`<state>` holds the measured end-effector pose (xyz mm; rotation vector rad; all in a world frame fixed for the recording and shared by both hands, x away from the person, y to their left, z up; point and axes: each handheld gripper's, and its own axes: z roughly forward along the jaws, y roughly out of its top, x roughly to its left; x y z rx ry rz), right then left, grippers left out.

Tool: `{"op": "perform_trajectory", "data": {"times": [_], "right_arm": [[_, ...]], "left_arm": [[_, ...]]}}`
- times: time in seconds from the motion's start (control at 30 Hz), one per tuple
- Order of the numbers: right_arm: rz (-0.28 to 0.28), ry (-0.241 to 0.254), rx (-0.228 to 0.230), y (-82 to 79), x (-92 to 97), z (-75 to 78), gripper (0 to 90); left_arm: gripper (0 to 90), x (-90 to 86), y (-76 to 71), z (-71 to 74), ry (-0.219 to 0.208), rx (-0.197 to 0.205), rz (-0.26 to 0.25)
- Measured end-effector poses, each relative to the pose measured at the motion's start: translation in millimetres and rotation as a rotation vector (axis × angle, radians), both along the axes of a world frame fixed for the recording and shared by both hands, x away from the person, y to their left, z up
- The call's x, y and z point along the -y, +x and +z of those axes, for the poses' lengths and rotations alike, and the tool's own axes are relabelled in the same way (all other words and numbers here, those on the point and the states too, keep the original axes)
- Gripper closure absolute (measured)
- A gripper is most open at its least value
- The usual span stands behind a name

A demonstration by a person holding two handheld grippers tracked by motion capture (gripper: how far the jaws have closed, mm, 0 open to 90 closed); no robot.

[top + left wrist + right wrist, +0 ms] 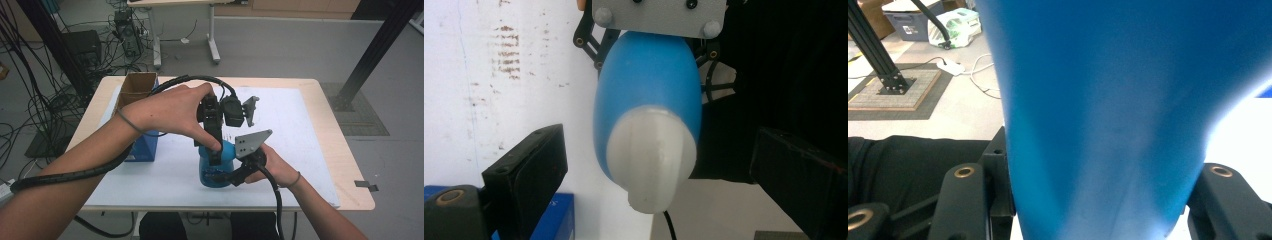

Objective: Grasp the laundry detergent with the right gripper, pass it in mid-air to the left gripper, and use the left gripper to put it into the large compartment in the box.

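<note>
A blue bottle [214, 172] with a white cap [651, 160] stands on the white mat. My right gripper [226, 177] comes in from the right and is shut on the bottle's body; in the right gripper view the blue wall [1108, 110] sits tight between both black jaws. My left gripper [216, 152] points down over the bottle's top. In the left gripper view its jaws stand wide apart on either side of the cap, clear of it. The right gripper's grey plate [659, 15] shows behind the bottle there.
An open cardboard box [137, 87] stands by a blue box [146, 145] at the table's left. The white mat [300, 150] covers most of the tabletop. Cables trail from both grippers. Black frame posts [380, 45] and floor cables surround the table.
</note>
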<state>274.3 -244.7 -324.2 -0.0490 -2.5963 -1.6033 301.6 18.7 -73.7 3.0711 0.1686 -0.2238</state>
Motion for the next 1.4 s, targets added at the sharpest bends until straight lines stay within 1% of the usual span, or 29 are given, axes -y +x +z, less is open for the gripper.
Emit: {"op": "perform_trajectory", "data": {"times": [0.13, 0.2, 0.23, 0.5, 0.6, 0.93, 1.4], "right_arm": [[0.0, -0.002, -0.001, 0.8, 0.0, 0.1, 42.1], [0.0, -0.003, 0.0, 1.0, -0.1, 0.0, 42.1], [0.0, -0.002, 0.0, 0.9, -0.2, 0.0, 42.1], [0.004, -0.001, -0.006, 0.9, -1.8, -0.3, 42.1], [0.005, -0.007, -0.001, 0.6, -1.9, 1.2, 42.2], [0.003, -0.009, 0.001, 0.0, -1.6, 2.7, 42.1], [0.0, -0.007, 0.005, -0.1, -1.1, 3.5, 42.1]], "left_arm": [[8.6, 0.0, 1.0, -1.1, 0.0, -0.005, 0.0], [8.6, -0.2, 0.3, -1.4, -0.001, 0.001, -0.001], [8.6, -0.1, 0.9, -1.5, 0.0, -0.004, 0.0], [8.7, -0.1, 0.4, -1.6, 0.006, -0.001, 0.0], [8.6, -0.4, 0.0, -1.9, 0.007, 0.0, 0.002], [8.6, 0.1, -0.4, -1.0, 0.004, 0.002, 0.0], [8.6, 1.9, -1.0, -0.8, 0.011, 0.005, -0.003]]}}
